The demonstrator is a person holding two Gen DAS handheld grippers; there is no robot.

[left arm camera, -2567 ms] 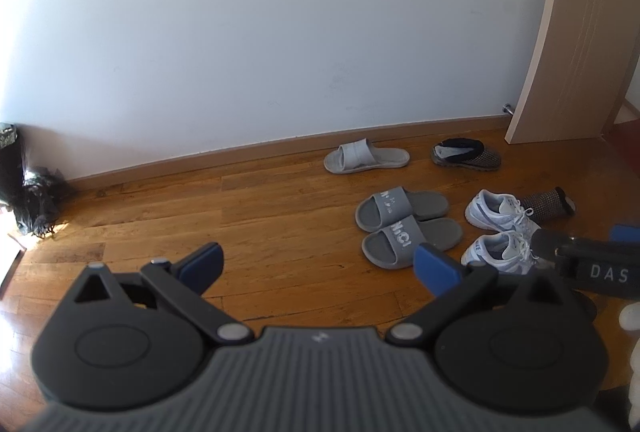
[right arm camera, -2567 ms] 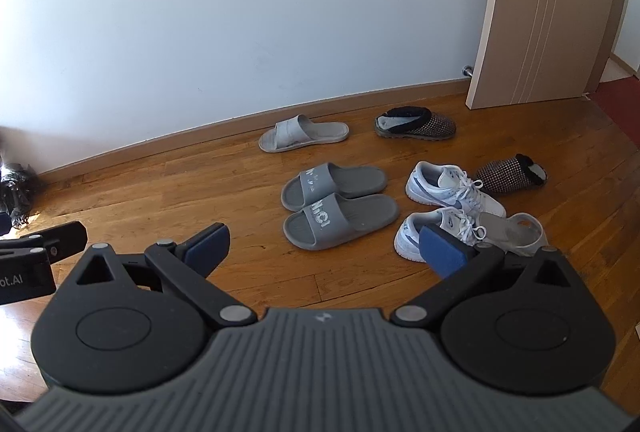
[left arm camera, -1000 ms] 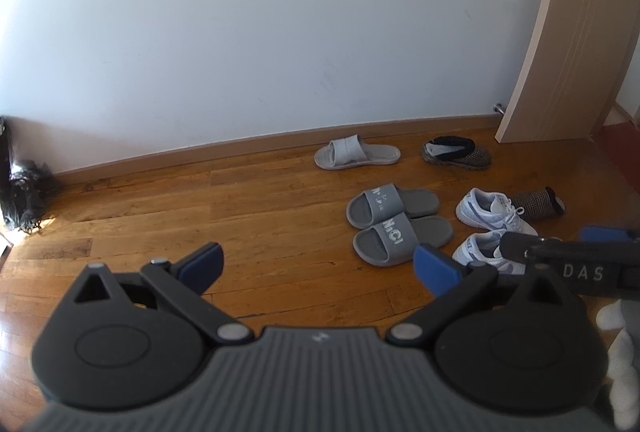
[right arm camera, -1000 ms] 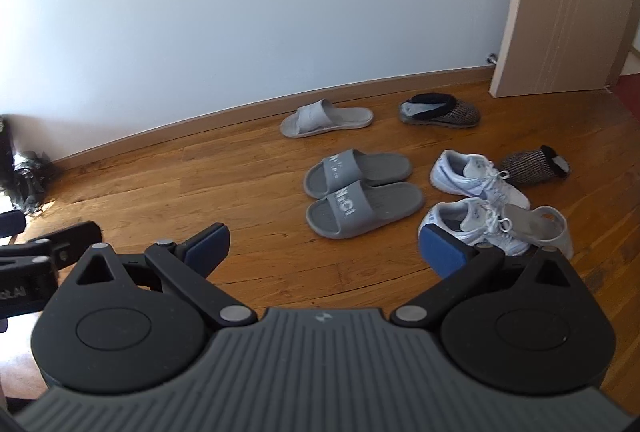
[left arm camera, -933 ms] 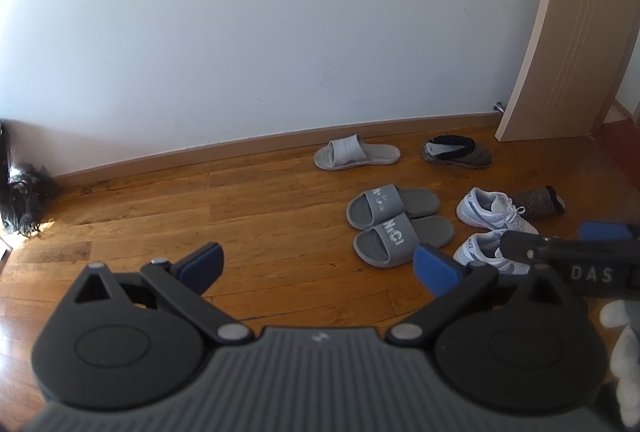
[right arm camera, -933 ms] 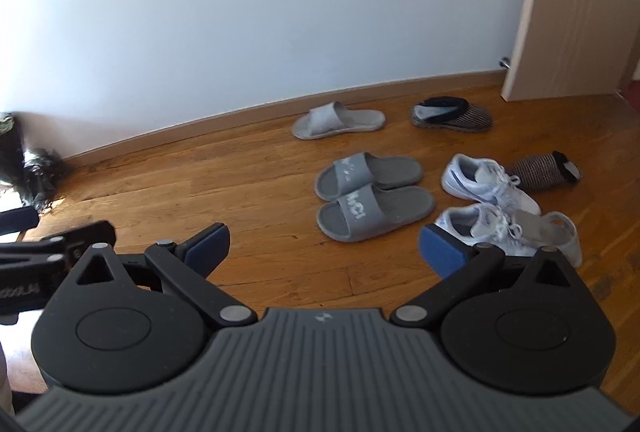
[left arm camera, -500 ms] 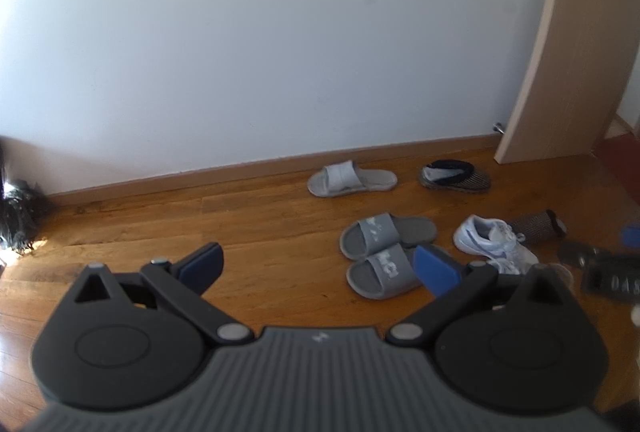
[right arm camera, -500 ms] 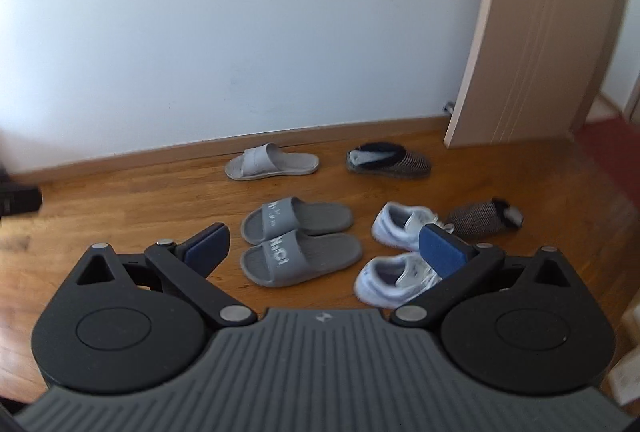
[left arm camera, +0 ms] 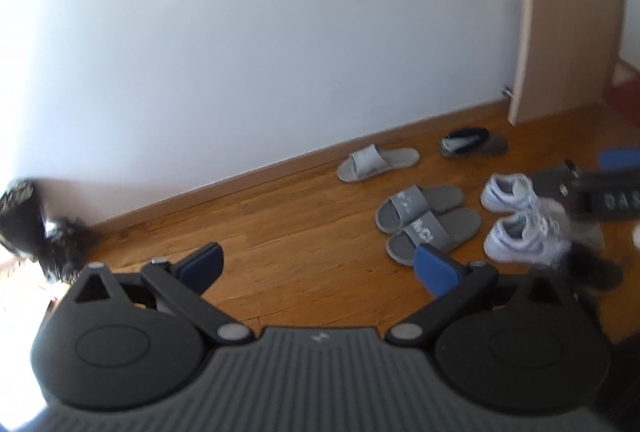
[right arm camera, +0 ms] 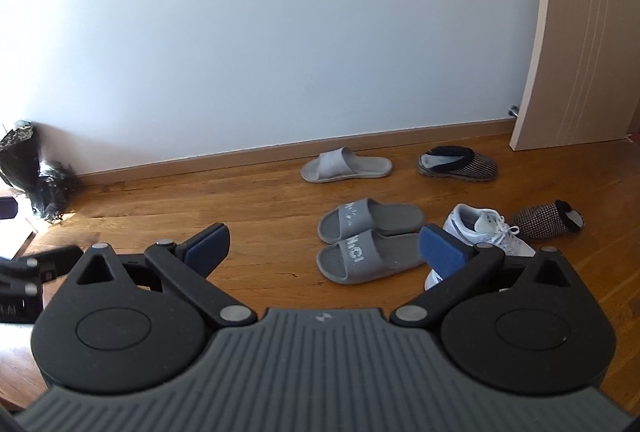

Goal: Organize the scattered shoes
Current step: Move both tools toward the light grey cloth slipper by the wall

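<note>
Shoes lie scattered on the wooden floor ahead. A pair of dark grey slides (right arm camera: 370, 240) (left arm camera: 428, 222) sits side by side in the middle. A light grey slide (right arm camera: 346, 165) (left arm camera: 378, 163) lies alone near the skirting. A checked slipper (right arm camera: 458, 163) (left arm camera: 474, 146) rests by the door, its mate (right arm camera: 546, 219) further right. Two white sneakers (left arm camera: 524, 220) (right arm camera: 488, 228) are beside the slides. My left gripper (left arm camera: 318, 264) and right gripper (right arm camera: 324, 244) both hang open and empty, well short of the shoes.
A white wall (right arm camera: 280, 32) with a wooden skirting runs behind the shoes. A beige door (right arm camera: 588, 32) stands ajar at the right. A black crumpled bag (right arm camera: 36, 172) sits in the left corner. Bare floor (right arm camera: 200, 204) stretches left of the shoes.
Both grippers have swung and tilted; the left view now blurs and slants, and the right view has shifted so the shoes sit further right. Both stay open and empty.
</note>
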